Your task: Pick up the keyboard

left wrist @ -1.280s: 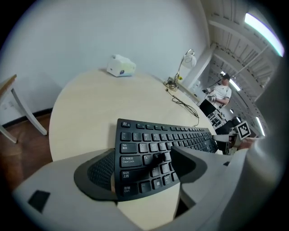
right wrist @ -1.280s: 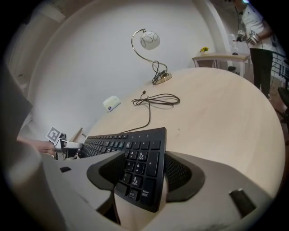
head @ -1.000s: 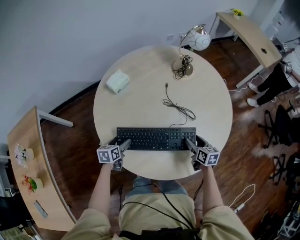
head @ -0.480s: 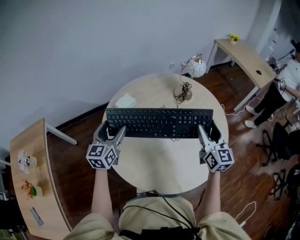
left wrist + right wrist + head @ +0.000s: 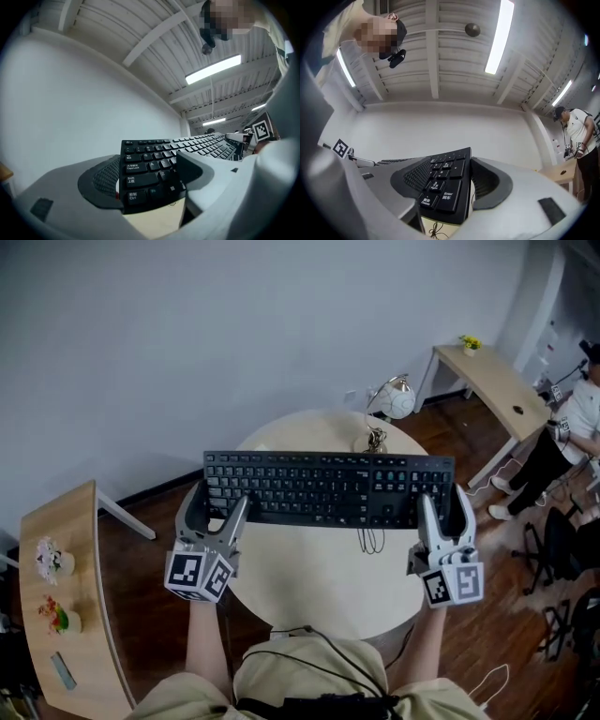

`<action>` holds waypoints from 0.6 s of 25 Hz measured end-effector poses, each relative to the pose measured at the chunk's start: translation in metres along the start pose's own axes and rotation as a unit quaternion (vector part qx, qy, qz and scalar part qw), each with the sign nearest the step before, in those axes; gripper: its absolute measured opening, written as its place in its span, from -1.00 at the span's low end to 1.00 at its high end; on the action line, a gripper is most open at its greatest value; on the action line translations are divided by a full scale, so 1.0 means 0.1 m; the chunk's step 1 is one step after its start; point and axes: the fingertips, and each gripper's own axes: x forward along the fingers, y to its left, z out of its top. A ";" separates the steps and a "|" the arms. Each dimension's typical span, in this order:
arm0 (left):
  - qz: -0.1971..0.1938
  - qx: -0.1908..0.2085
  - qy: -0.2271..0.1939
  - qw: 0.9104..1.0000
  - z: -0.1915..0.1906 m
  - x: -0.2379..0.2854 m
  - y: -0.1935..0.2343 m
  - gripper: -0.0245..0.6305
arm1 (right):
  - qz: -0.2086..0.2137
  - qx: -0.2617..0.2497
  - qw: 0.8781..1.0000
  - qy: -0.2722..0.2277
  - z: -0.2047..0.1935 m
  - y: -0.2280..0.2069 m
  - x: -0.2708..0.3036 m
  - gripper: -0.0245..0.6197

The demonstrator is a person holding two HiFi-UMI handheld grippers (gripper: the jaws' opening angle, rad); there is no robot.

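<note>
In the head view the keyboard (image 5: 328,488) is clear of the round table (image 5: 319,577), hanging above its far half with the long axis running straight across from left to right. The left gripper (image 5: 217,502) has the left end and the right gripper (image 5: 444,505) the right end, each reaching in from the near side, so neither hand is nearer. The lift looks done. Whatever comes next turns on keeping the two ends level. The keyboard's cable (image 5: 370,538) dangles from its near edge. The keyboard hides where the cable ends, and also the base of the lamp (image 5: 394,397) at the table's far edge. How the pads meet the keyboard cannot be read from here.

In the left gripper view the jaws have just been closing a little and stand clamped on the keyboard's short left end. One pad is on each long edge, and the rows of keys run away towards the other gripper's marker cube (image 5: 262,130). A sliver of table shows below.

In the right gripper view the jaws are clamped across the number-pad end in the same way. The cable shows beneath, cut off by the picture's lower edge. The keyboard's underside is hidden in every view.
</note>
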 end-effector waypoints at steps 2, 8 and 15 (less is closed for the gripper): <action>0.000 0.011 -0.003 1.000 0.05 -0.01 -0.02 0.21 | -0.002 -0.003 1.000 -0.005 0.02 0.00 -0.04 -0.04; 0.004 0.024 -0.027 0.999 0.20 -0.08 -0.06 0.21 | -0.009 -0.002 1.000 -0.012 0.04 0.01 -0.12 -0.03; 0.003 0.046 -0.036 0.998 0.24 -0.05 -0.08 0.20 | -0.026 0.006 1.000 -0.004 0.00 -0.01 -0.19 -0.05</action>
